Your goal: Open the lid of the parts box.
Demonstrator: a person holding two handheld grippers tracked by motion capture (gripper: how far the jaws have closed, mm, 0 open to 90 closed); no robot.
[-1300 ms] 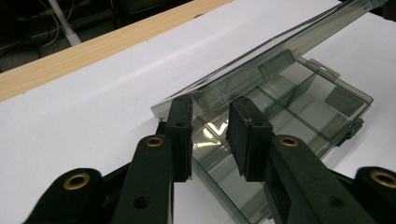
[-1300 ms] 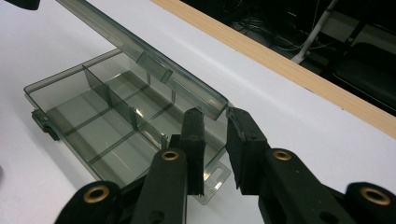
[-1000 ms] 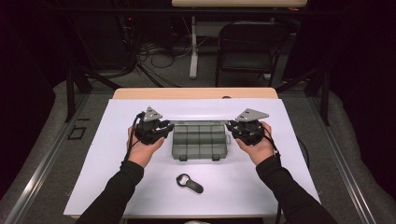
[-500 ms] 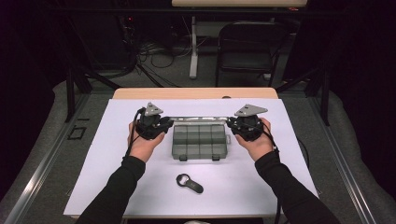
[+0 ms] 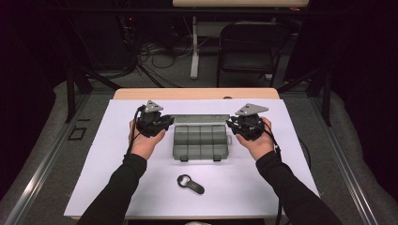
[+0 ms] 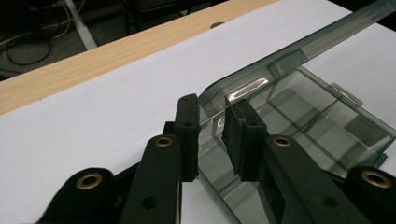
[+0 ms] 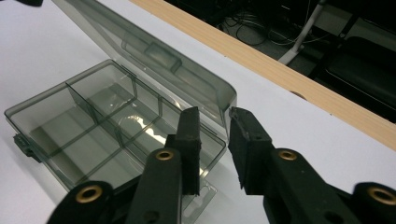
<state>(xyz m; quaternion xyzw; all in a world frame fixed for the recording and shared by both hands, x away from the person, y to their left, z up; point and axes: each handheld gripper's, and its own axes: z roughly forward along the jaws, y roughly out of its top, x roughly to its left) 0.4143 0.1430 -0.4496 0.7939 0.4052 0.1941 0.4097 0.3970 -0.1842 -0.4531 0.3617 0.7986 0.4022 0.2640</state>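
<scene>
A smoky clear compartment box (image 5: 201, 141) lies in the middle of the white sheet with its lid (image 5: 199, 118) tilted up at the back. My left gripper (image 5: 168, 122) is at the lid's left corner. In the left gripper view its jaws (image 6: 214, 106) have been closing, and both pads meet the lid corner (image 6: 243, 77). My right gripper (image 5: 231, 123) is at the lid's right corner. Its jaws (image 7: 215, 114) have just opened wider, and the lid's corner (image 7: 205, 91) stands loose in the gap. The box compartments (image 7: 88, 121) look empty.
A black bottle opener (image 5: 190, 183) lies on the sheet in front of the box. The sheet (image 5: 117, 187) covers a wooden table whose bare far edge (image 5: 197, 93) shows behind it. A chair and cables stand on the floor beyond.
The box lid went from closed to raised at the back. Both hands shifted back toward the far corners of the box with it.
</scene>
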